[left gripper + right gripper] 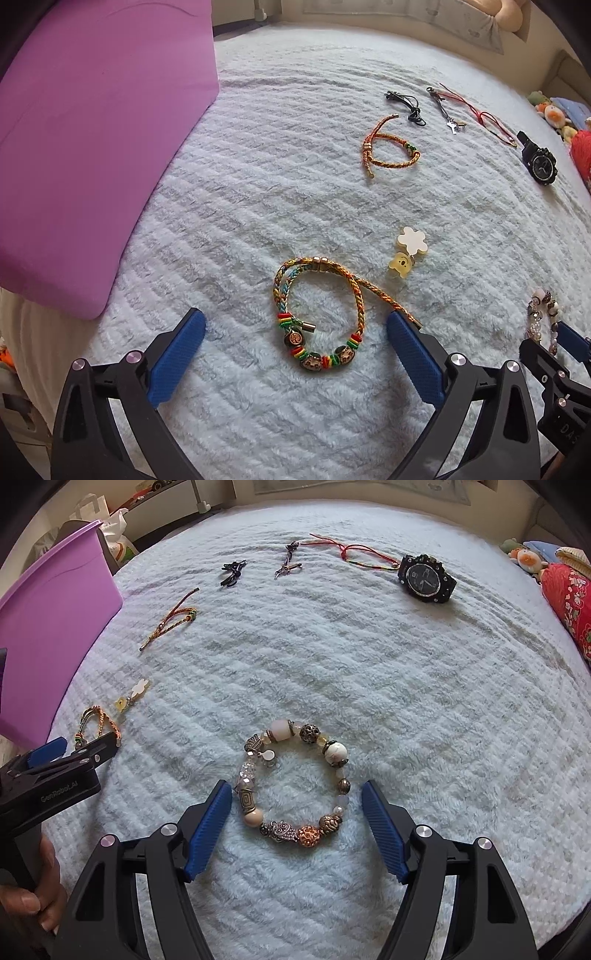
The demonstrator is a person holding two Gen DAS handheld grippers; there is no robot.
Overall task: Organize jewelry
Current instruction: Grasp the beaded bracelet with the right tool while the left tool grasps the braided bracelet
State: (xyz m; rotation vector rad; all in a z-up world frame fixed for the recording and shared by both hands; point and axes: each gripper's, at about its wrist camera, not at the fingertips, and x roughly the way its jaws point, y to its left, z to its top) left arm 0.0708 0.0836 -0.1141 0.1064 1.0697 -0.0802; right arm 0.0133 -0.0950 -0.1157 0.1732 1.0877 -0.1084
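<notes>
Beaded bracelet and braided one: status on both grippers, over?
Left gripper open, straddling the braided bracelet. Right gripper open around the beaded bracelet. Neither gripped yet. Purple bin to the left; nothing in the way.

Left gripper [295, 332]: jaws spread wide, hanging low.
Right gripper [296, 797]: jaws wide apart, low too.
</notes>
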